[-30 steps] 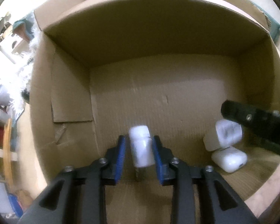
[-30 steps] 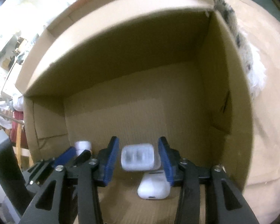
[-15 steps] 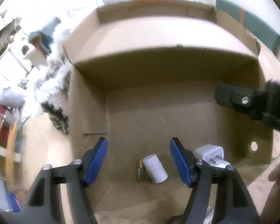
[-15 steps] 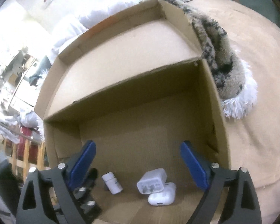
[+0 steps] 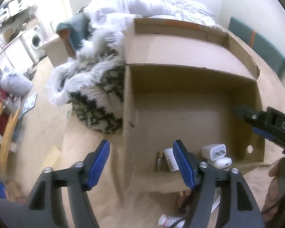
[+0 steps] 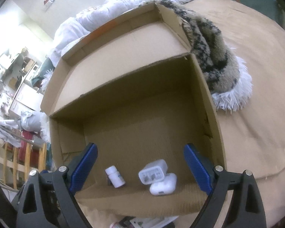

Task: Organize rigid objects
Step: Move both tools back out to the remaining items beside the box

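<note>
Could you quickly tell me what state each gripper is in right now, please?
Left gripper: open, holding nothing.
Right gripper: open, holding nothing.

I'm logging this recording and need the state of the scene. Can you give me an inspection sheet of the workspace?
Surface: tan bed cover under an open cardboard box.
Job's things: in the box, near its front wall, a white bottle lying down, a white charger leaning on a white earbud case, a battery.
Clutter: another white bottle outside the box, in front.
Grippers: left gripper open, empty; right gripper open, empty.
Cables: nothing seen.
Surroundings: shaggy patterned blanket, white bedding, washing machine.
</note>
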Action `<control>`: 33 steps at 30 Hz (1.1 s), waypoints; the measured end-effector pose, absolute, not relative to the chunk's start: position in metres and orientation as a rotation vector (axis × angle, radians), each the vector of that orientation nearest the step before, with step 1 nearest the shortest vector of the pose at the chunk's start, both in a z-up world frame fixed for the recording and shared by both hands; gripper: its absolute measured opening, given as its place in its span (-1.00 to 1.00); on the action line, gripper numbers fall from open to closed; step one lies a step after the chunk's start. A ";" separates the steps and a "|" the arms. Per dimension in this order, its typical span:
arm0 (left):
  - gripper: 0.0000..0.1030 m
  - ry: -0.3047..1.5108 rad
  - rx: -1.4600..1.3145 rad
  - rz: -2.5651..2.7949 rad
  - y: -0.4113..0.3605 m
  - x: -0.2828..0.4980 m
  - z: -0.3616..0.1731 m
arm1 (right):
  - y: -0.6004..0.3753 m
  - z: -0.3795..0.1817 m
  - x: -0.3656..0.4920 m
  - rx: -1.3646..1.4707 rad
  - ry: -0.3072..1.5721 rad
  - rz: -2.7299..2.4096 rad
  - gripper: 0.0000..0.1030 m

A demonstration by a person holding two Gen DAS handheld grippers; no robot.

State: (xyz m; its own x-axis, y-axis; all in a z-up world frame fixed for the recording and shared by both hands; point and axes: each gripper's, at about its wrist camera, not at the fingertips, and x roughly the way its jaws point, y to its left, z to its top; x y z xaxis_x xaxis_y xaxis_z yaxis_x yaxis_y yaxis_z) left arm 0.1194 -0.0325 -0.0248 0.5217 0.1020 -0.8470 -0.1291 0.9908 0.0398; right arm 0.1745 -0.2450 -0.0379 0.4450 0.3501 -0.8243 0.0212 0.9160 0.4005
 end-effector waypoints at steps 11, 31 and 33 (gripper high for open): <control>0.28 1.069 -0.104 0.152 0.007 0.068 -0.027 | -0.255 -0.027 0.115 0.387 1.090 0.272 0.90; 0.28 1.209 -0.240 0.021 0.022 0.030 -0.063 | -0.228 -0.086 0.043 0.410 1.290 0.270 0.90; 0.28 1.276 -0.231 -0.083 0.004 0.030 -0.077 | -0.231 -0.084 0.043 0.421 1.280 0.258 0.90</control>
State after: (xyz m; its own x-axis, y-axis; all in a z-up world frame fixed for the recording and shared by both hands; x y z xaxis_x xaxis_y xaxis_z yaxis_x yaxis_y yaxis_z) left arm 0.0301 0.0045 -0.0765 0.2913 -0.1896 -0.9377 -0.0660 0.9738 -0.2174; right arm 0.0431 -0.2310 -0.0841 0.2734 0.4146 -0.8680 0.0452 0.8958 0.4421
